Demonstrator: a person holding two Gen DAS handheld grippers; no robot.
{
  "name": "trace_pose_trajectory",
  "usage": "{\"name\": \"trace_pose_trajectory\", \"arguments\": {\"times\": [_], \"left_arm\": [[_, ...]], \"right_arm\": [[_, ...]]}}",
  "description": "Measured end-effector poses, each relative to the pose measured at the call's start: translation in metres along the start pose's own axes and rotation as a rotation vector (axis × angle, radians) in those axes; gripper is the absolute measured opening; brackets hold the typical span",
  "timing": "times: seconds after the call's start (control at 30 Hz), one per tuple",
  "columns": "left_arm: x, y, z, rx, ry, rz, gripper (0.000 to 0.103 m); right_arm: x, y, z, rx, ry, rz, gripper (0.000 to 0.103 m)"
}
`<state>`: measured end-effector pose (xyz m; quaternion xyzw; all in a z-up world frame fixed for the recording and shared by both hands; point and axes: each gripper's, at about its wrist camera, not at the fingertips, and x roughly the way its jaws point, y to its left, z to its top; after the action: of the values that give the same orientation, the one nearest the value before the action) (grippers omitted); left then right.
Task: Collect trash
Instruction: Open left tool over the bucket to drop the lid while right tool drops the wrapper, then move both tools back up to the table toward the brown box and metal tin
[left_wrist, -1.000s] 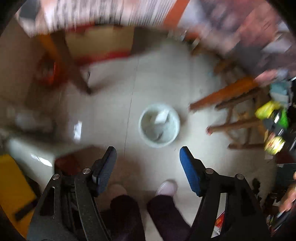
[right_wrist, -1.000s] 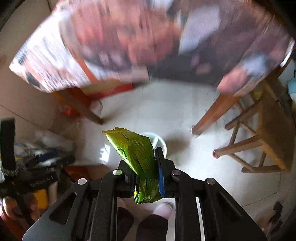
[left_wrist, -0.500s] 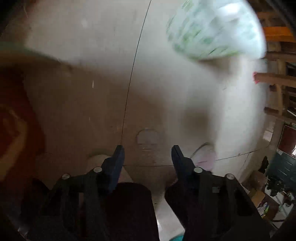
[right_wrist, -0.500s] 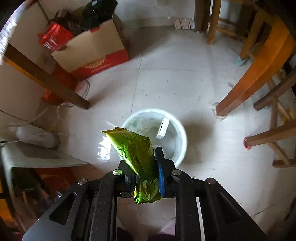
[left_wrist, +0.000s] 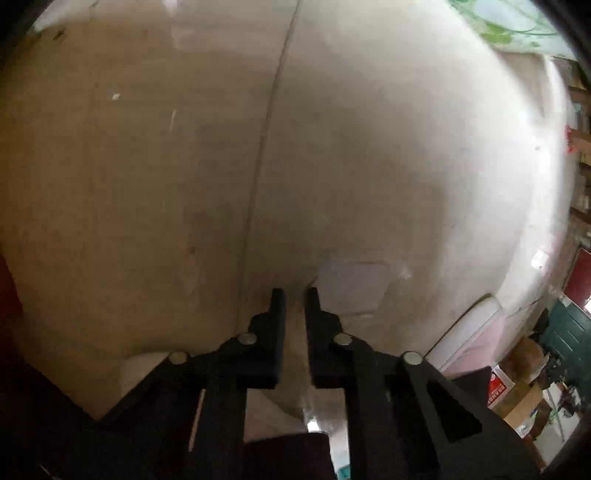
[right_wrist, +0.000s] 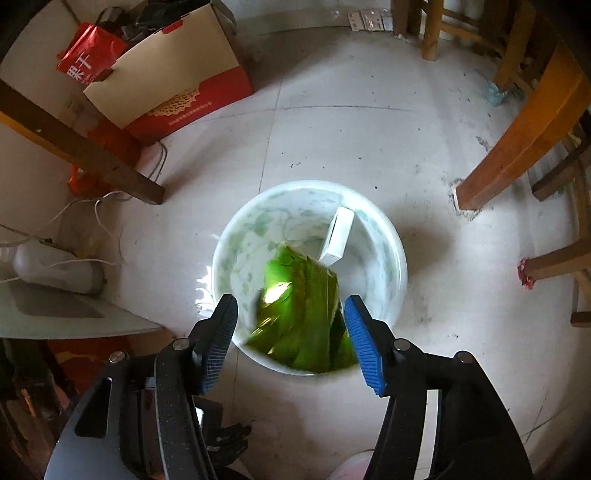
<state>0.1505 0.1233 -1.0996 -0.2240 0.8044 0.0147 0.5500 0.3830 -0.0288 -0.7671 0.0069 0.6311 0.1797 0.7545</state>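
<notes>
Green foil wrapper (right_wrist: 301, 314) is being seen motion-blurred between and beyond the tips of the right gripper (right_wrist: 291, 325), over the mouth of the white bin (right_wrist: 391, 258) with a faint green leaf pattern. Neither blue pad is being touched by the wrapper; the jaws are opening, are standing well apart, and nothing is being gripped. A small white carton (right_wrist: 338, 236) is being seen leaning against the bin's inner wall, just beyond the wrapper. The bin is standing on the pale tiled floor (right_wrist: 369, 140).

The left gripper (left_wrist: 294, 295) is being pointed down close to the floor, its jaws drawn as near together as they go with only a thin slot between the tips. Whether anything is being pinched there cannot be told. A flat pale scrap (left_wrist: 351, 291) is lying on the tiles just right of the tips, its near corner at the right tip. The bin's rim (left_wrist: 498, 22) is being caught at the upper right edge of that view.

Writing: white Chinese characters are being shown on a red bag (right_wrist: 88, 55) inside the red and cream cardboard box (right_wrist: 170, 74); the small print on the box front cannot be read.
</notes>
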Motion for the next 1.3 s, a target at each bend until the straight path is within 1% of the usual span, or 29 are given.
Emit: {"name": "trace_pose_trajectory", "arguments": {"times": [0.13,0.2,0.33,0.43,0.47,0.57,0.6,0.7,0.77,0.8,0.87,0.9,0.93,0.97,1.0,1.03,1.07,1.1,1.17,1.27,1.3], "left_arm": [[-0.003,-0.004,-0.004,0.021,-0.027,0.010,0.001],[-0.006,-0.012,-0.007,0.043,-0.038,0.022,0.000],[-0.043,-0.025,-0.003,0.066,-0.105,0.003,0.000],[-0.096,-0.037,-0.008,0.092,-0.191,-0.013,0.000],[-0.123,-0.042,-0.010,0.101,-0.232,-0.017,0.000],[-0.184,-0.058,-0.014,0.122,-0.320,-0.024,0.000],[-0.211,-0.064,-0.014,0.136,-0.359,-0.026,0.000],[-0.270,-0.081,-0.010,0.184,-0.449,-0.004,0.000],[-0.301,-0.089,-0.006,0.215,-0.494,0.006,0.000],[-0.314,-0.104,-0.002,0.226,-0.514,0.006,0.000],[-0.342,-0.123,0.014,0.248,-0.531,-0.023,0.000],[-0.351,-0.135,0.023,0.258,-0.530,-0.026,0.000],[-0.356,-0.142,0.029,0.265,-0.524,-0.024,0.002],[-0.363,-0.150,0.036,0.263,-0.507,-0.011,0.016],[-0.365,-0.159,0.036,0.261,-0.493,-0.004,0.026],[-0.371,-0.165,0.034,0.262,-0.489,0.003,0.042],[-0.377,-0.173,0.035,0.267,-0.502,0.008,0.045],[-0.386,-0.179,0.033,0.278,-0.523,0.015,0.046],[-0.406,-0.192,0.024,0.308,-0.536,0.028,0.046],[-0.443,-0.206,0.006,0.320,-0.545,0.052,0.046],[-0.448,-0.207,0.004,0.324,-0.550,0.054,0.046]], "right_arm": [[0.003,-0.006,-0.005,0.017,0.010,0.002,0.056],[0.005,-0.007,-0.007,0.023,0.018,0.006,0.056],[-0.001,-0.008,-0.013,0.018,0.041,-0.011,0.056],[-0.011,-0.012,-0.015,0.014,0.049,-0.027,0.056],[-0.015,-0.012,-0.015,0.012,0.047,-0.033,0.056],[-0.030,-0.012,-0.011,0.011,0.038,-0.047,0.056],[-0.035,-0.012,-0.009,0.012,0.034,-0.049,0.056],[-0.050,-0.012,0.001,0.019,0.023,-0.061,0.056],[-0.063,-0.011,0.011,0.024,0.011,-0.063,0.056],[-0.069,-0.010,0.014,0.026,0.004,-0.065,0.056],[-0.084,-0.008,0.023,0.029,-0.011,-0.066,0.056],[-0.090,-0.007,0.027,0.031,-0.017,-0.067,0.056],[-0.098,-0.006,0.030,0.033,-0.023,-0.066,0.056],[-0.106,-0.004,0.034,0.035,-0.030,-0.065,0.056],[-0.114,-0.003,0.037,0.036,-0.035,-0.064,0.057],[-0.124,-0.002,0.041,0.037,-0.042,-0.062,0.057],[-0.130,-0.001,0.043,0.038,-0.046,-0.062,0.057],[-0.137,0.000,0.045,0.038,-0.048,-0.061,0.057],[-0.155,0.002,0.049,0.040,-0.053,-0.058,0.056],[-0.184,0.008,0.054,0.038,-0.064,-0.056,0.056],[-0.197,0.009,0.055,0.036,-0.069,-0.055,0.057]]}}
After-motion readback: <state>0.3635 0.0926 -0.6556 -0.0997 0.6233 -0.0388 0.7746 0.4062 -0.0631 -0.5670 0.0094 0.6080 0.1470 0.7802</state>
